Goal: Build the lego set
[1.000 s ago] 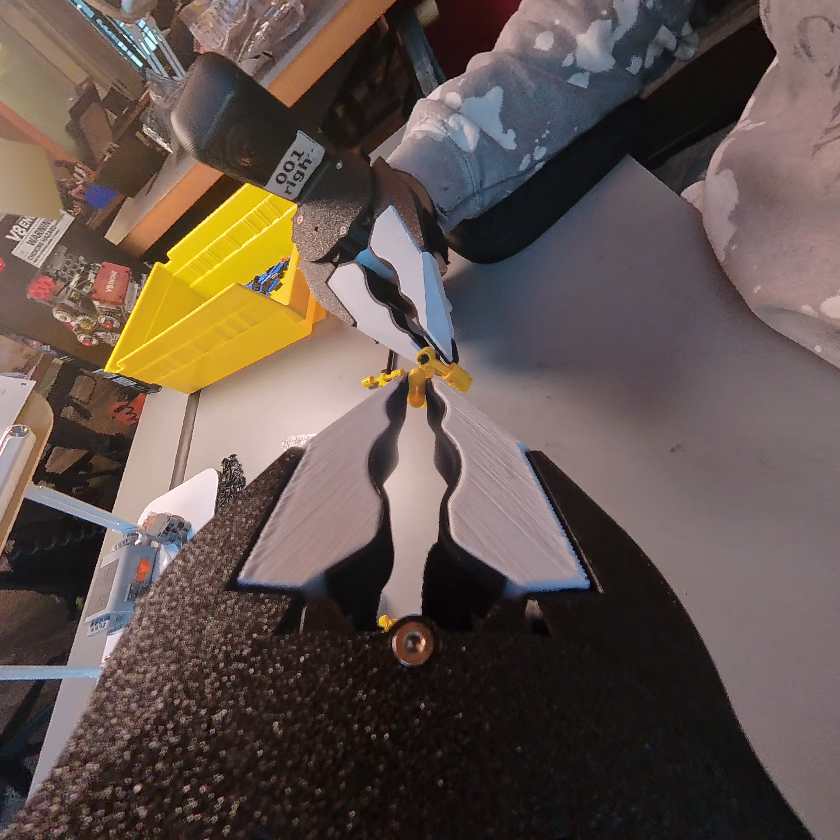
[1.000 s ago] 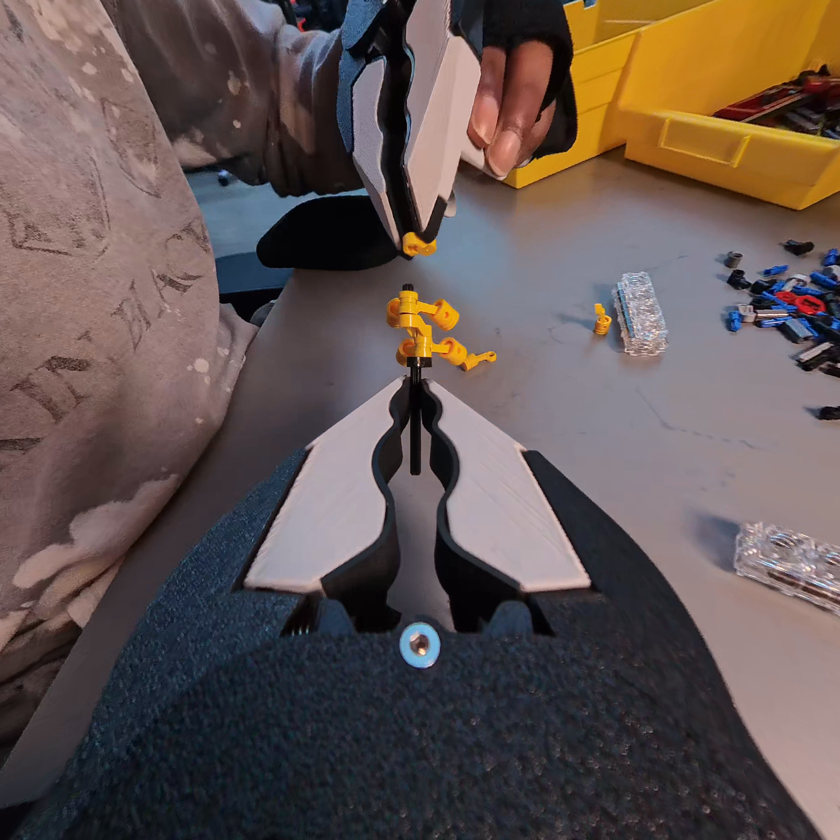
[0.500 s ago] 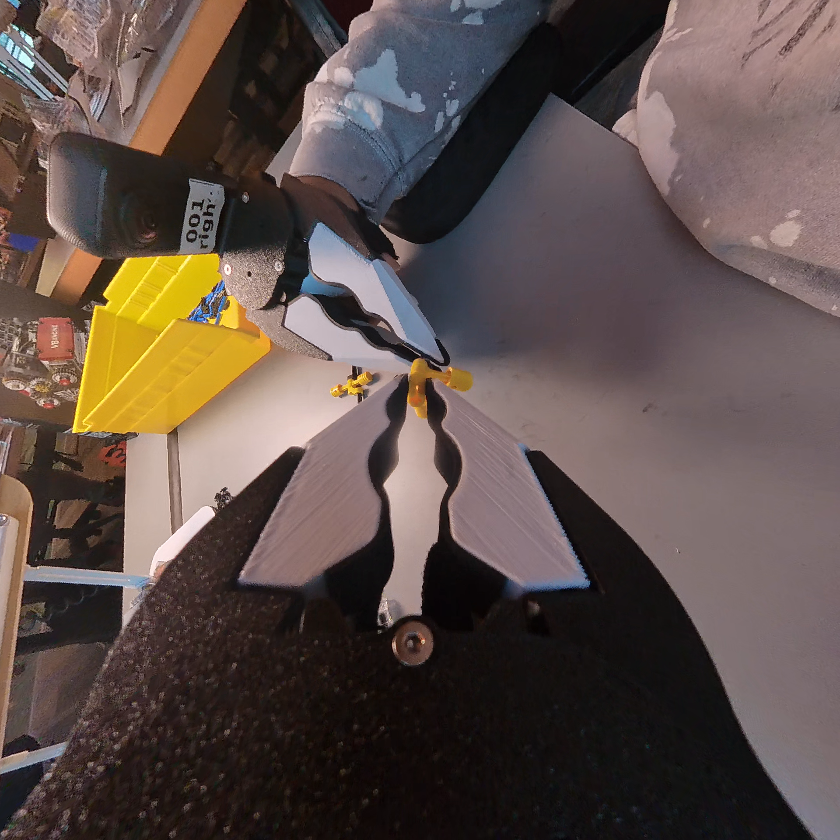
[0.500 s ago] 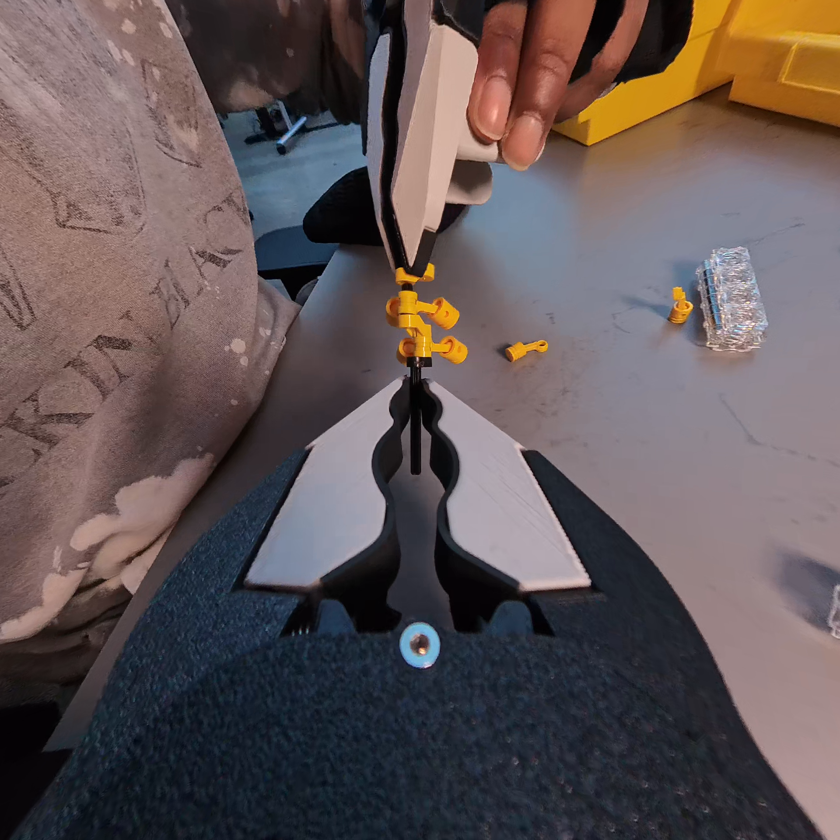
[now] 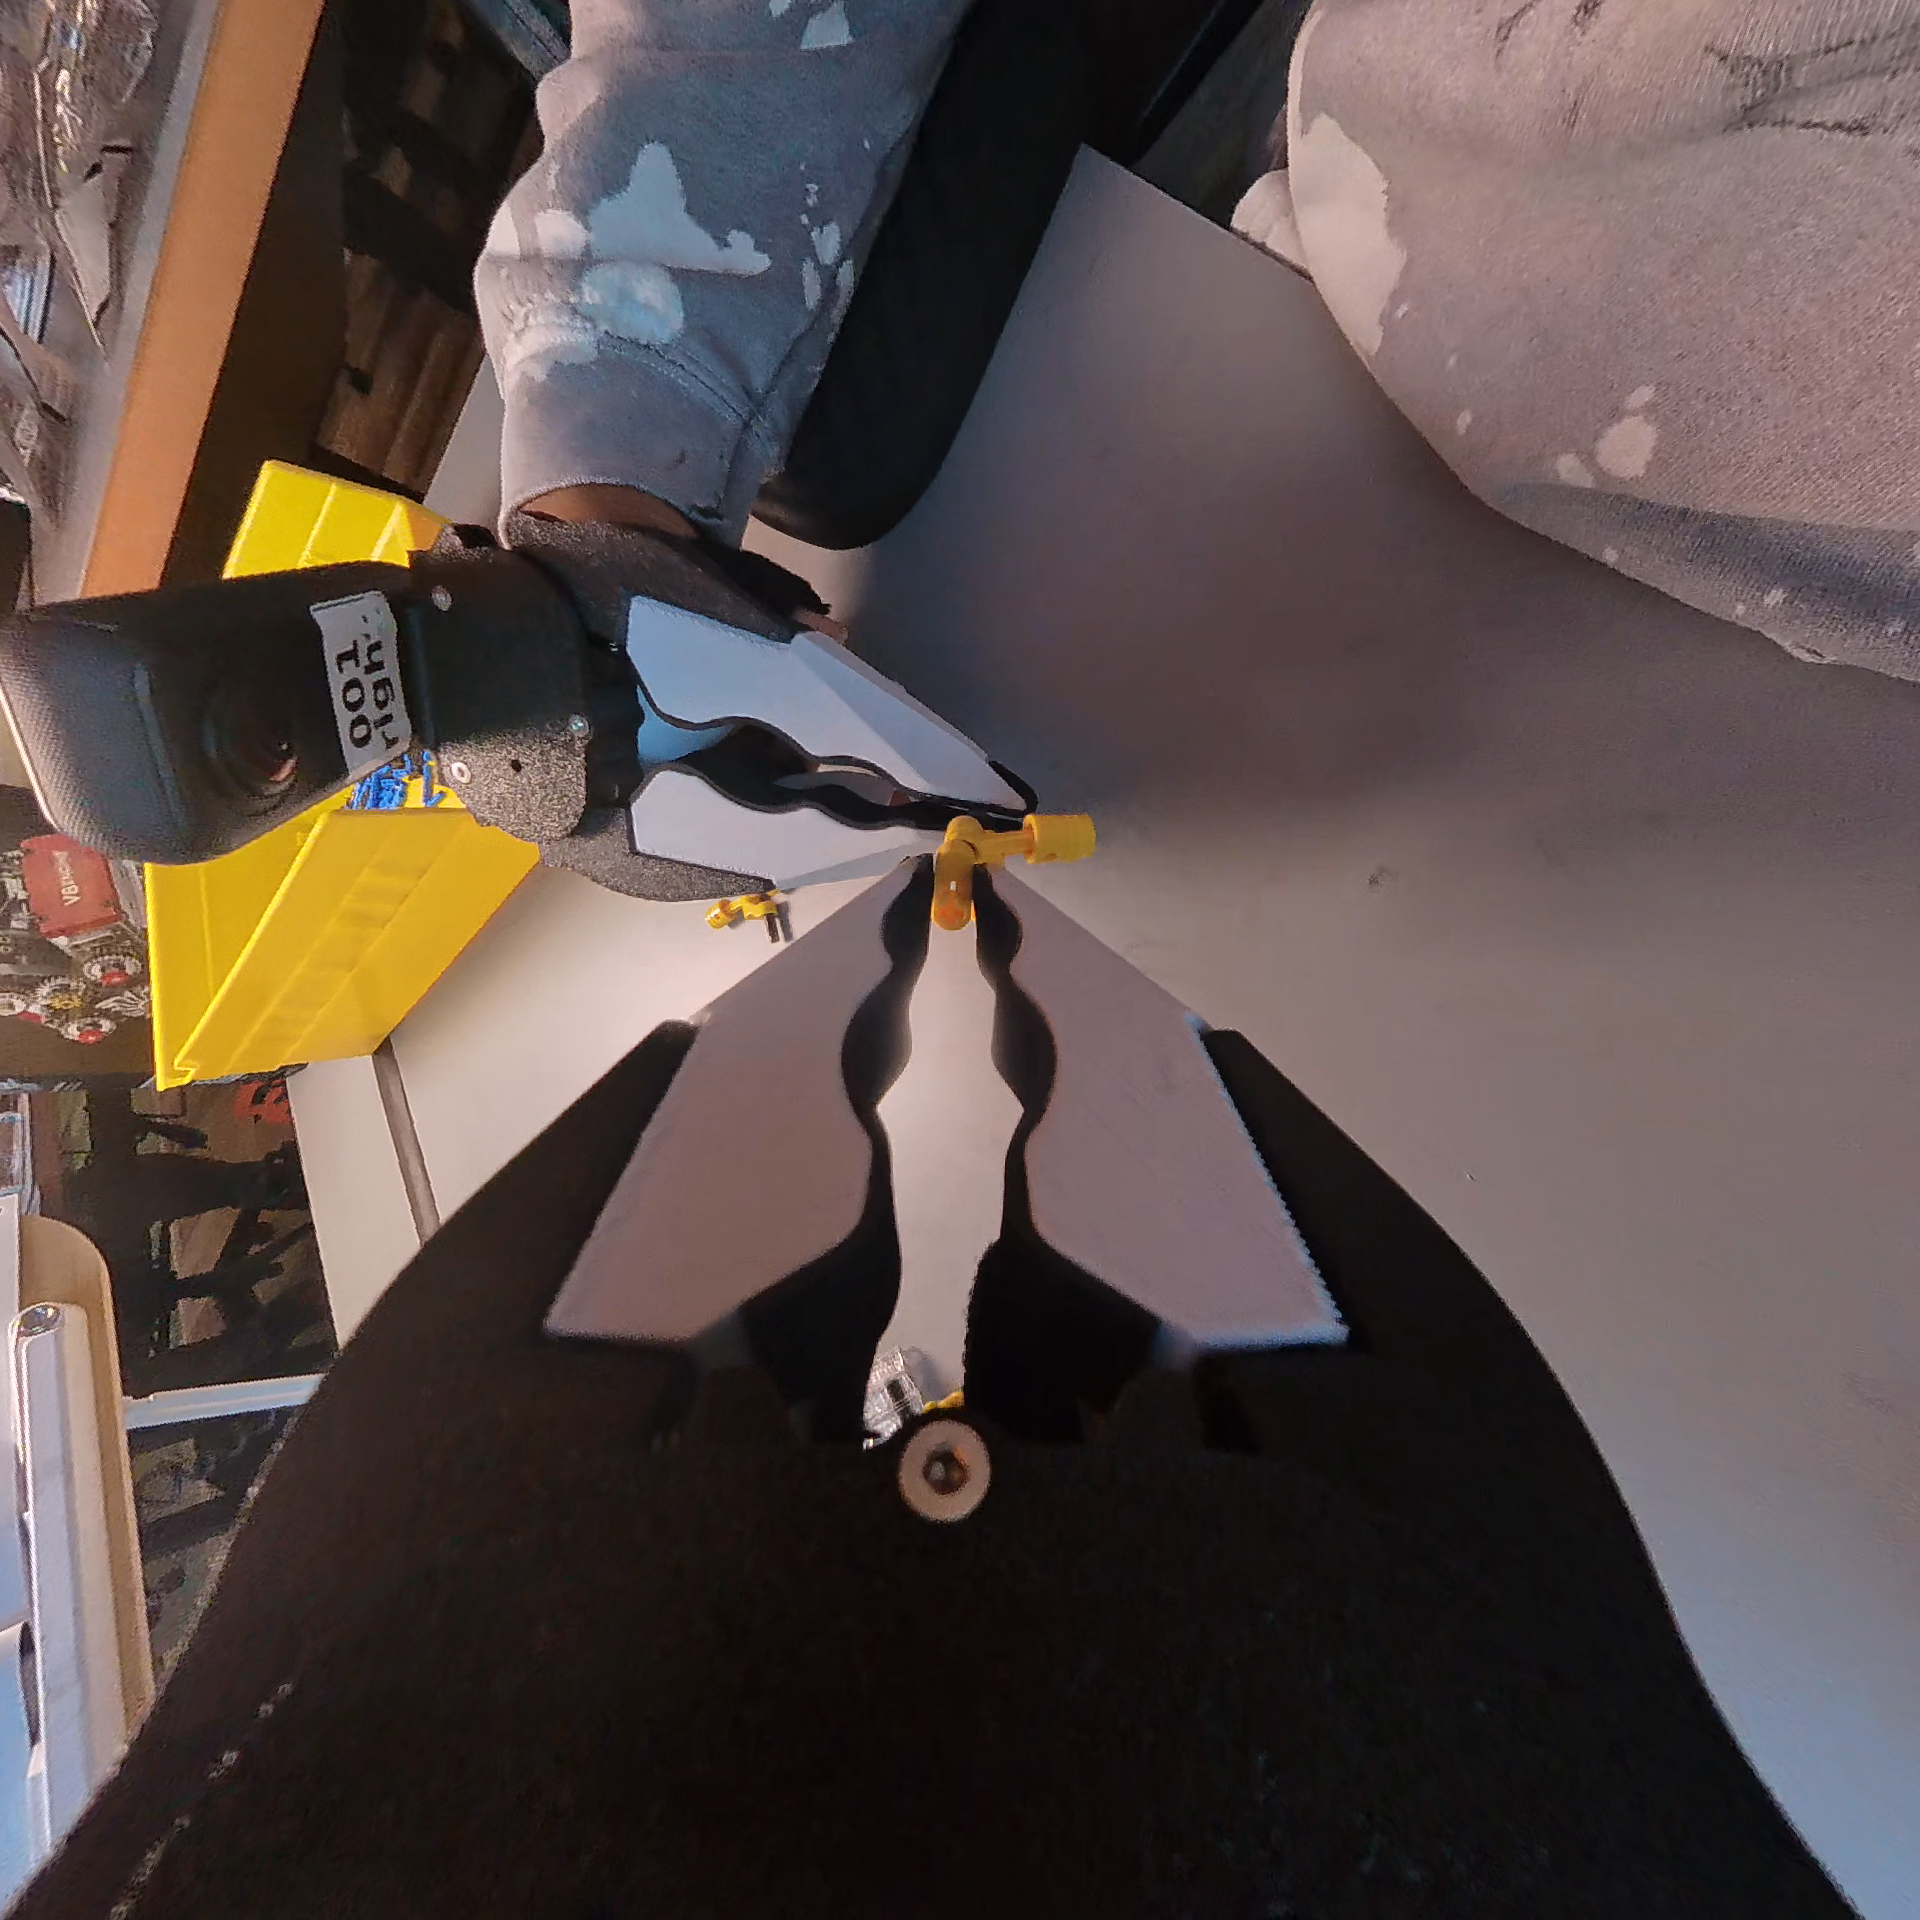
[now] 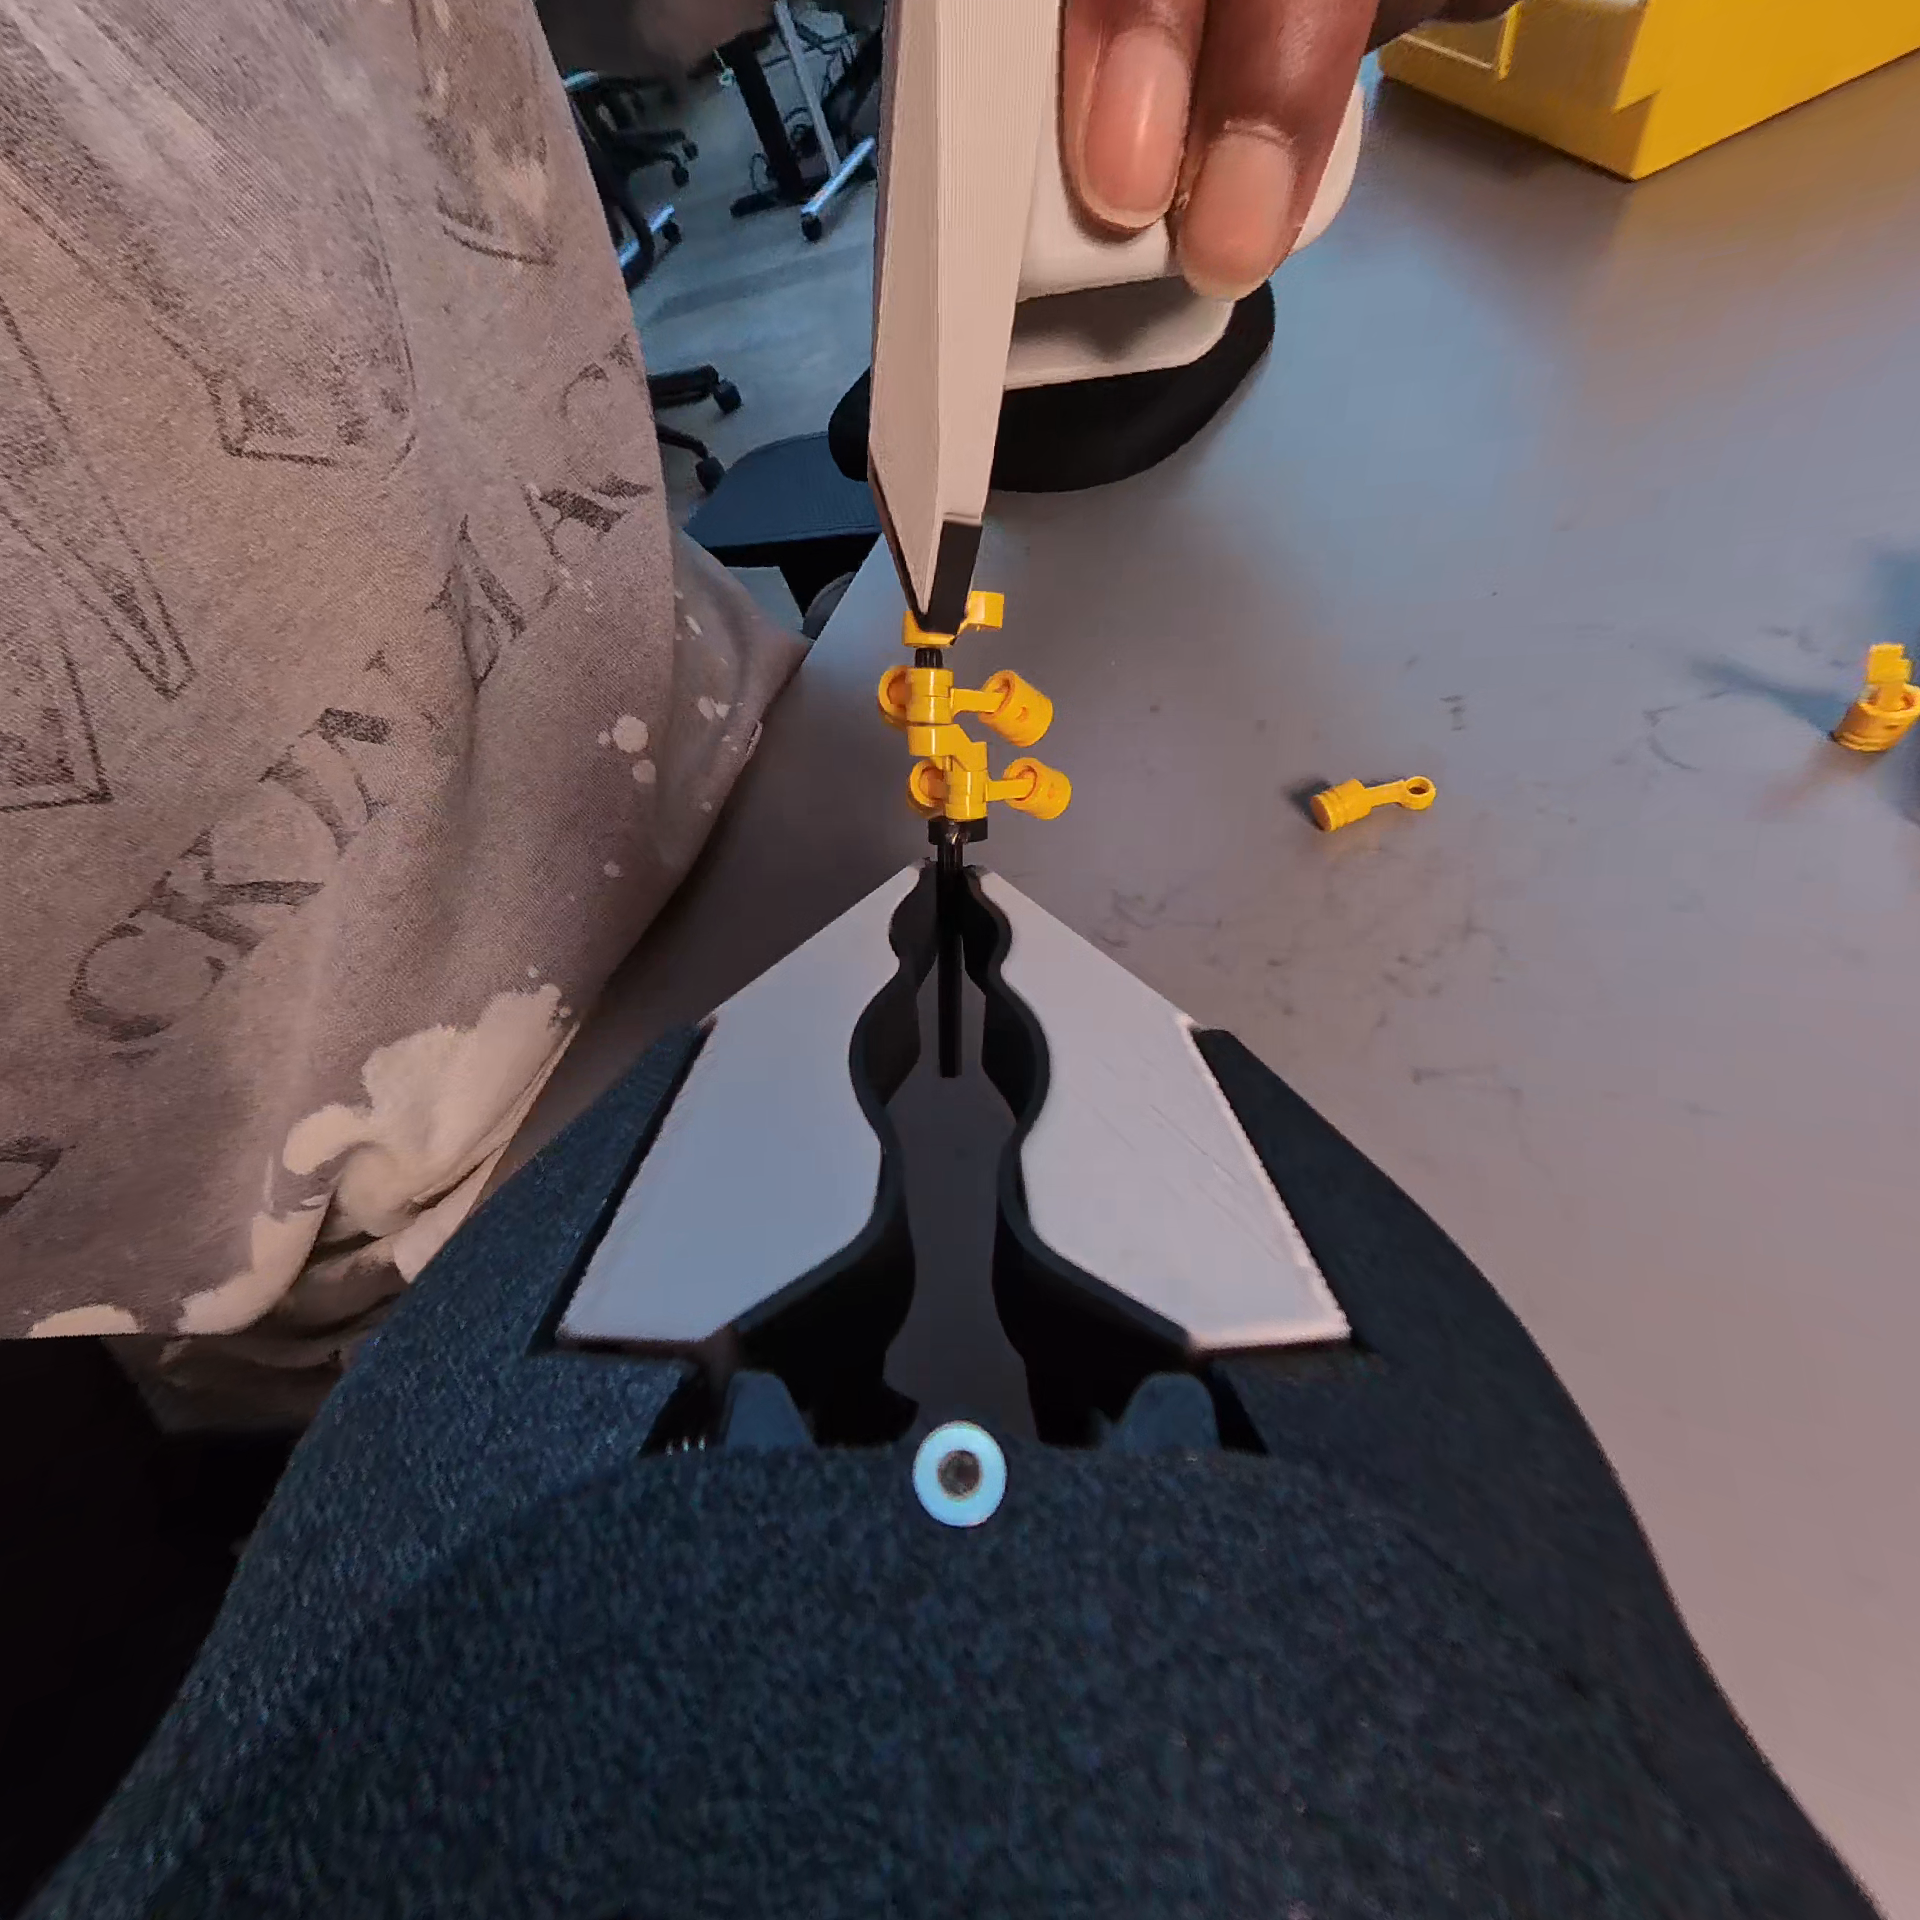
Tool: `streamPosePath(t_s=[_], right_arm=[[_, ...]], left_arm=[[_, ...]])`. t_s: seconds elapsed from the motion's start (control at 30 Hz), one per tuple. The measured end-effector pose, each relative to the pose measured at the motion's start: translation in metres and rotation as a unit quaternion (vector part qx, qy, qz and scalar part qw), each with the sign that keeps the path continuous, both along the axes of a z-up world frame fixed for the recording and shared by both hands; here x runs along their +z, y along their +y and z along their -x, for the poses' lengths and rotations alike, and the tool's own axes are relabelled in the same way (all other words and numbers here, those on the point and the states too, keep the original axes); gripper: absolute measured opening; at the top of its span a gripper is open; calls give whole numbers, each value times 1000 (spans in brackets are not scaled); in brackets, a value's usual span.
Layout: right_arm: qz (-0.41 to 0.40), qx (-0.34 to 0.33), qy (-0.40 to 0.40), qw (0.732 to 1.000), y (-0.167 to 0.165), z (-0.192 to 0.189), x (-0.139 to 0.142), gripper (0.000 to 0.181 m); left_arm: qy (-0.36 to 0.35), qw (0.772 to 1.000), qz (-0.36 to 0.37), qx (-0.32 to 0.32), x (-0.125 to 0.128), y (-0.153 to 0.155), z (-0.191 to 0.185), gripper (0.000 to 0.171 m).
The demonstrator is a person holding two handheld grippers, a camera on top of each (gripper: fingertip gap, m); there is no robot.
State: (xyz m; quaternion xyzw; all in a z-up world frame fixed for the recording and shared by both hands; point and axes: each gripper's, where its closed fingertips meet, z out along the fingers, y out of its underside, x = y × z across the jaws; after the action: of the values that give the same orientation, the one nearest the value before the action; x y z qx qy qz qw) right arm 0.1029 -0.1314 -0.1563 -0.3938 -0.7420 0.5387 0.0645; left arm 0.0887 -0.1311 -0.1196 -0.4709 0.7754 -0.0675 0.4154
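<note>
My right gripper (image 6: 948,878) is shut on a black axle (image 6: 948,966) and holds it upright above the grey table (image 6: 1507,1039). Several yellow lego pieces (image 6: 966,743) are stacked on the axle above the fingertips. My left gripper (image 5: 951,873) is shut on a small yellow piece (image 5: 951,902). In the right wrist view the left gripper (image 6: 935,597) comes down from above and presses that piece (image 6: 956,620) against the axle's top end. In the left wrist view the right gripper (image 5: 992,816) meets my left fingertips from the left.
Two loose yellow pieces (image 6: 1366,800) (image 6: 1881,707) lie on the table to the right. A yellow bin (image 5: 312,935) stands behind the right gripper, and its corner shows at the top right of the right wrist view (image 6: 1662,94). The person's torso (image 6: 260,623) is close on the left. Spacing between my two grippers at the tips: around 5 cm.
The left gripper has come down with its yellow piece, from a gap above the axle to touching the axle's top. Both grippers stay shut.
</note>
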Motion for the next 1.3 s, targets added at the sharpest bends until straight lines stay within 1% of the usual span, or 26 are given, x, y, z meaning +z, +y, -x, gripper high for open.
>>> streamPosePath(t_s=[0.17,0.27,0.47,0.63,0.7,0.97,1.3], right_arm=[[-11,0,12,1000,-2,2,1,2],[-31,-12,22,999,0,4,1,3],[-105,-63,60,991,7,11,7,3],[-185,-112,86,973,13,16,10,3],[-205,-125,89,967,14,17,10,3],[-225,-150,38,962,18,20,-5,3],[-224,-178,-21,958,28,21,-23,3]], left_arm=[[-7,1000,10,13,0,-3,2,7],[-16,999,21,28,0,-2,3,7],[-40,997,33,58,2,2,5,7],[-37,997,16,73,3,4,9,7],[-34,996,10,77,3,4,10,7],[8,993,-4,115,-10,11,18,7],[12,980,47,194,-28,22,24,6]])
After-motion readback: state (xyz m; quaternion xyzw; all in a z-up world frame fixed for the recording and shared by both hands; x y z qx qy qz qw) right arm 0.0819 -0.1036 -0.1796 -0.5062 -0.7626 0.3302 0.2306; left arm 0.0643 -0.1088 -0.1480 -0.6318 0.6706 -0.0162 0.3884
